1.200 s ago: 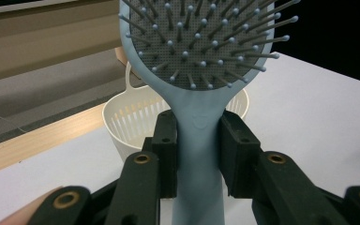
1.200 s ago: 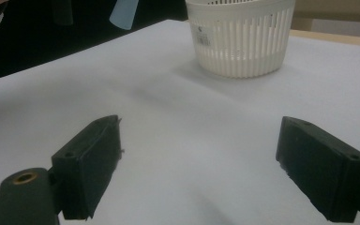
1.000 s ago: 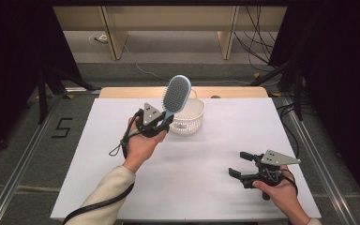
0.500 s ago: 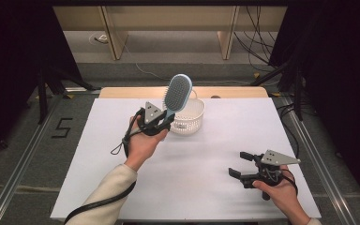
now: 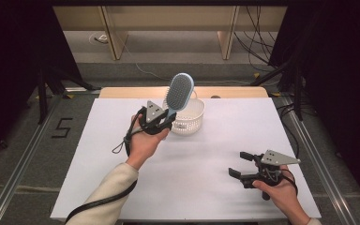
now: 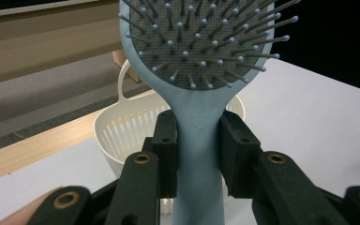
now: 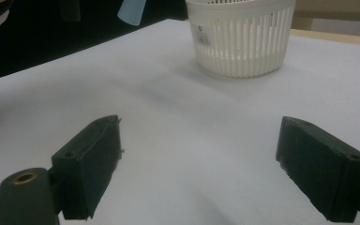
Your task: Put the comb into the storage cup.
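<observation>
On the left I am holding the left gripper (image 5: 161, 123) raised above the white counter (image 5: 206, 187), just to the left of the white slotted basket (image 5: 187, 117). Its fingers (image 6: 166, 140) are clamping the pale blue hairbrush (image 5: 178, 91) by the neck of its handle, one on each side. In the left gripper view the brush is standing upright, its grey bristle pad (image 6: 201, 42) facing the camera, and the basket (image 6: 122, 129) is sitting directly behind it with its loop handle showing to the left of the brush head. In the high view the brush head is leaning up and over the basket's near-left rim.

Moving right, the basket is resting on the counter near its far edge, at about the middle.

Farther right and well nearer to me than the basket, I am holding the right gripper (image 5: 241, 164) low over the counter. Its fingers (image 7: 91, 164) are spread wide with nothing between them, pointing towards the basket (image 7: 241, 35).
</observation>
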Available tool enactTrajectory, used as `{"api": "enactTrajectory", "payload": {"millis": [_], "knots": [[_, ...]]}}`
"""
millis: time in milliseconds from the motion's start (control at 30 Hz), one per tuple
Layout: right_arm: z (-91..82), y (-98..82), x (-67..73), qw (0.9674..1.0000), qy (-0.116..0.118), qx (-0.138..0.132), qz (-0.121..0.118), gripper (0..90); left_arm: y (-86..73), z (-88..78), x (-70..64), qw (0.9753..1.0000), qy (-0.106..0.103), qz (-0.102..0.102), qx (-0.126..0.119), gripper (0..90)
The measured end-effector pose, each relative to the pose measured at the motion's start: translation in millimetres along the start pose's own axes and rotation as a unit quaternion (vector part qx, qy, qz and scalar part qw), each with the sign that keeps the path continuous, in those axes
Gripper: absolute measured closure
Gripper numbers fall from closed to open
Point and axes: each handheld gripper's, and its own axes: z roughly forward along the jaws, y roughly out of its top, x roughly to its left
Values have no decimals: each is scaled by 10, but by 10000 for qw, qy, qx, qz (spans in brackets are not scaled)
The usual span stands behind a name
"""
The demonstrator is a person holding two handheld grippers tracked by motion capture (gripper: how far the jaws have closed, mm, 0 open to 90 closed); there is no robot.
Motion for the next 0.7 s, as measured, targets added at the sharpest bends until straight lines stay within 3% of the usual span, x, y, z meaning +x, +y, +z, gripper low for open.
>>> {"api": "enactTrajectory", "payload": {"millis": [700], "knots": [[-3, 1, 0, 10000, 2, -1, 5, 153, 22, 86, 9, 10000, 54, 29, 4, 696]]}}
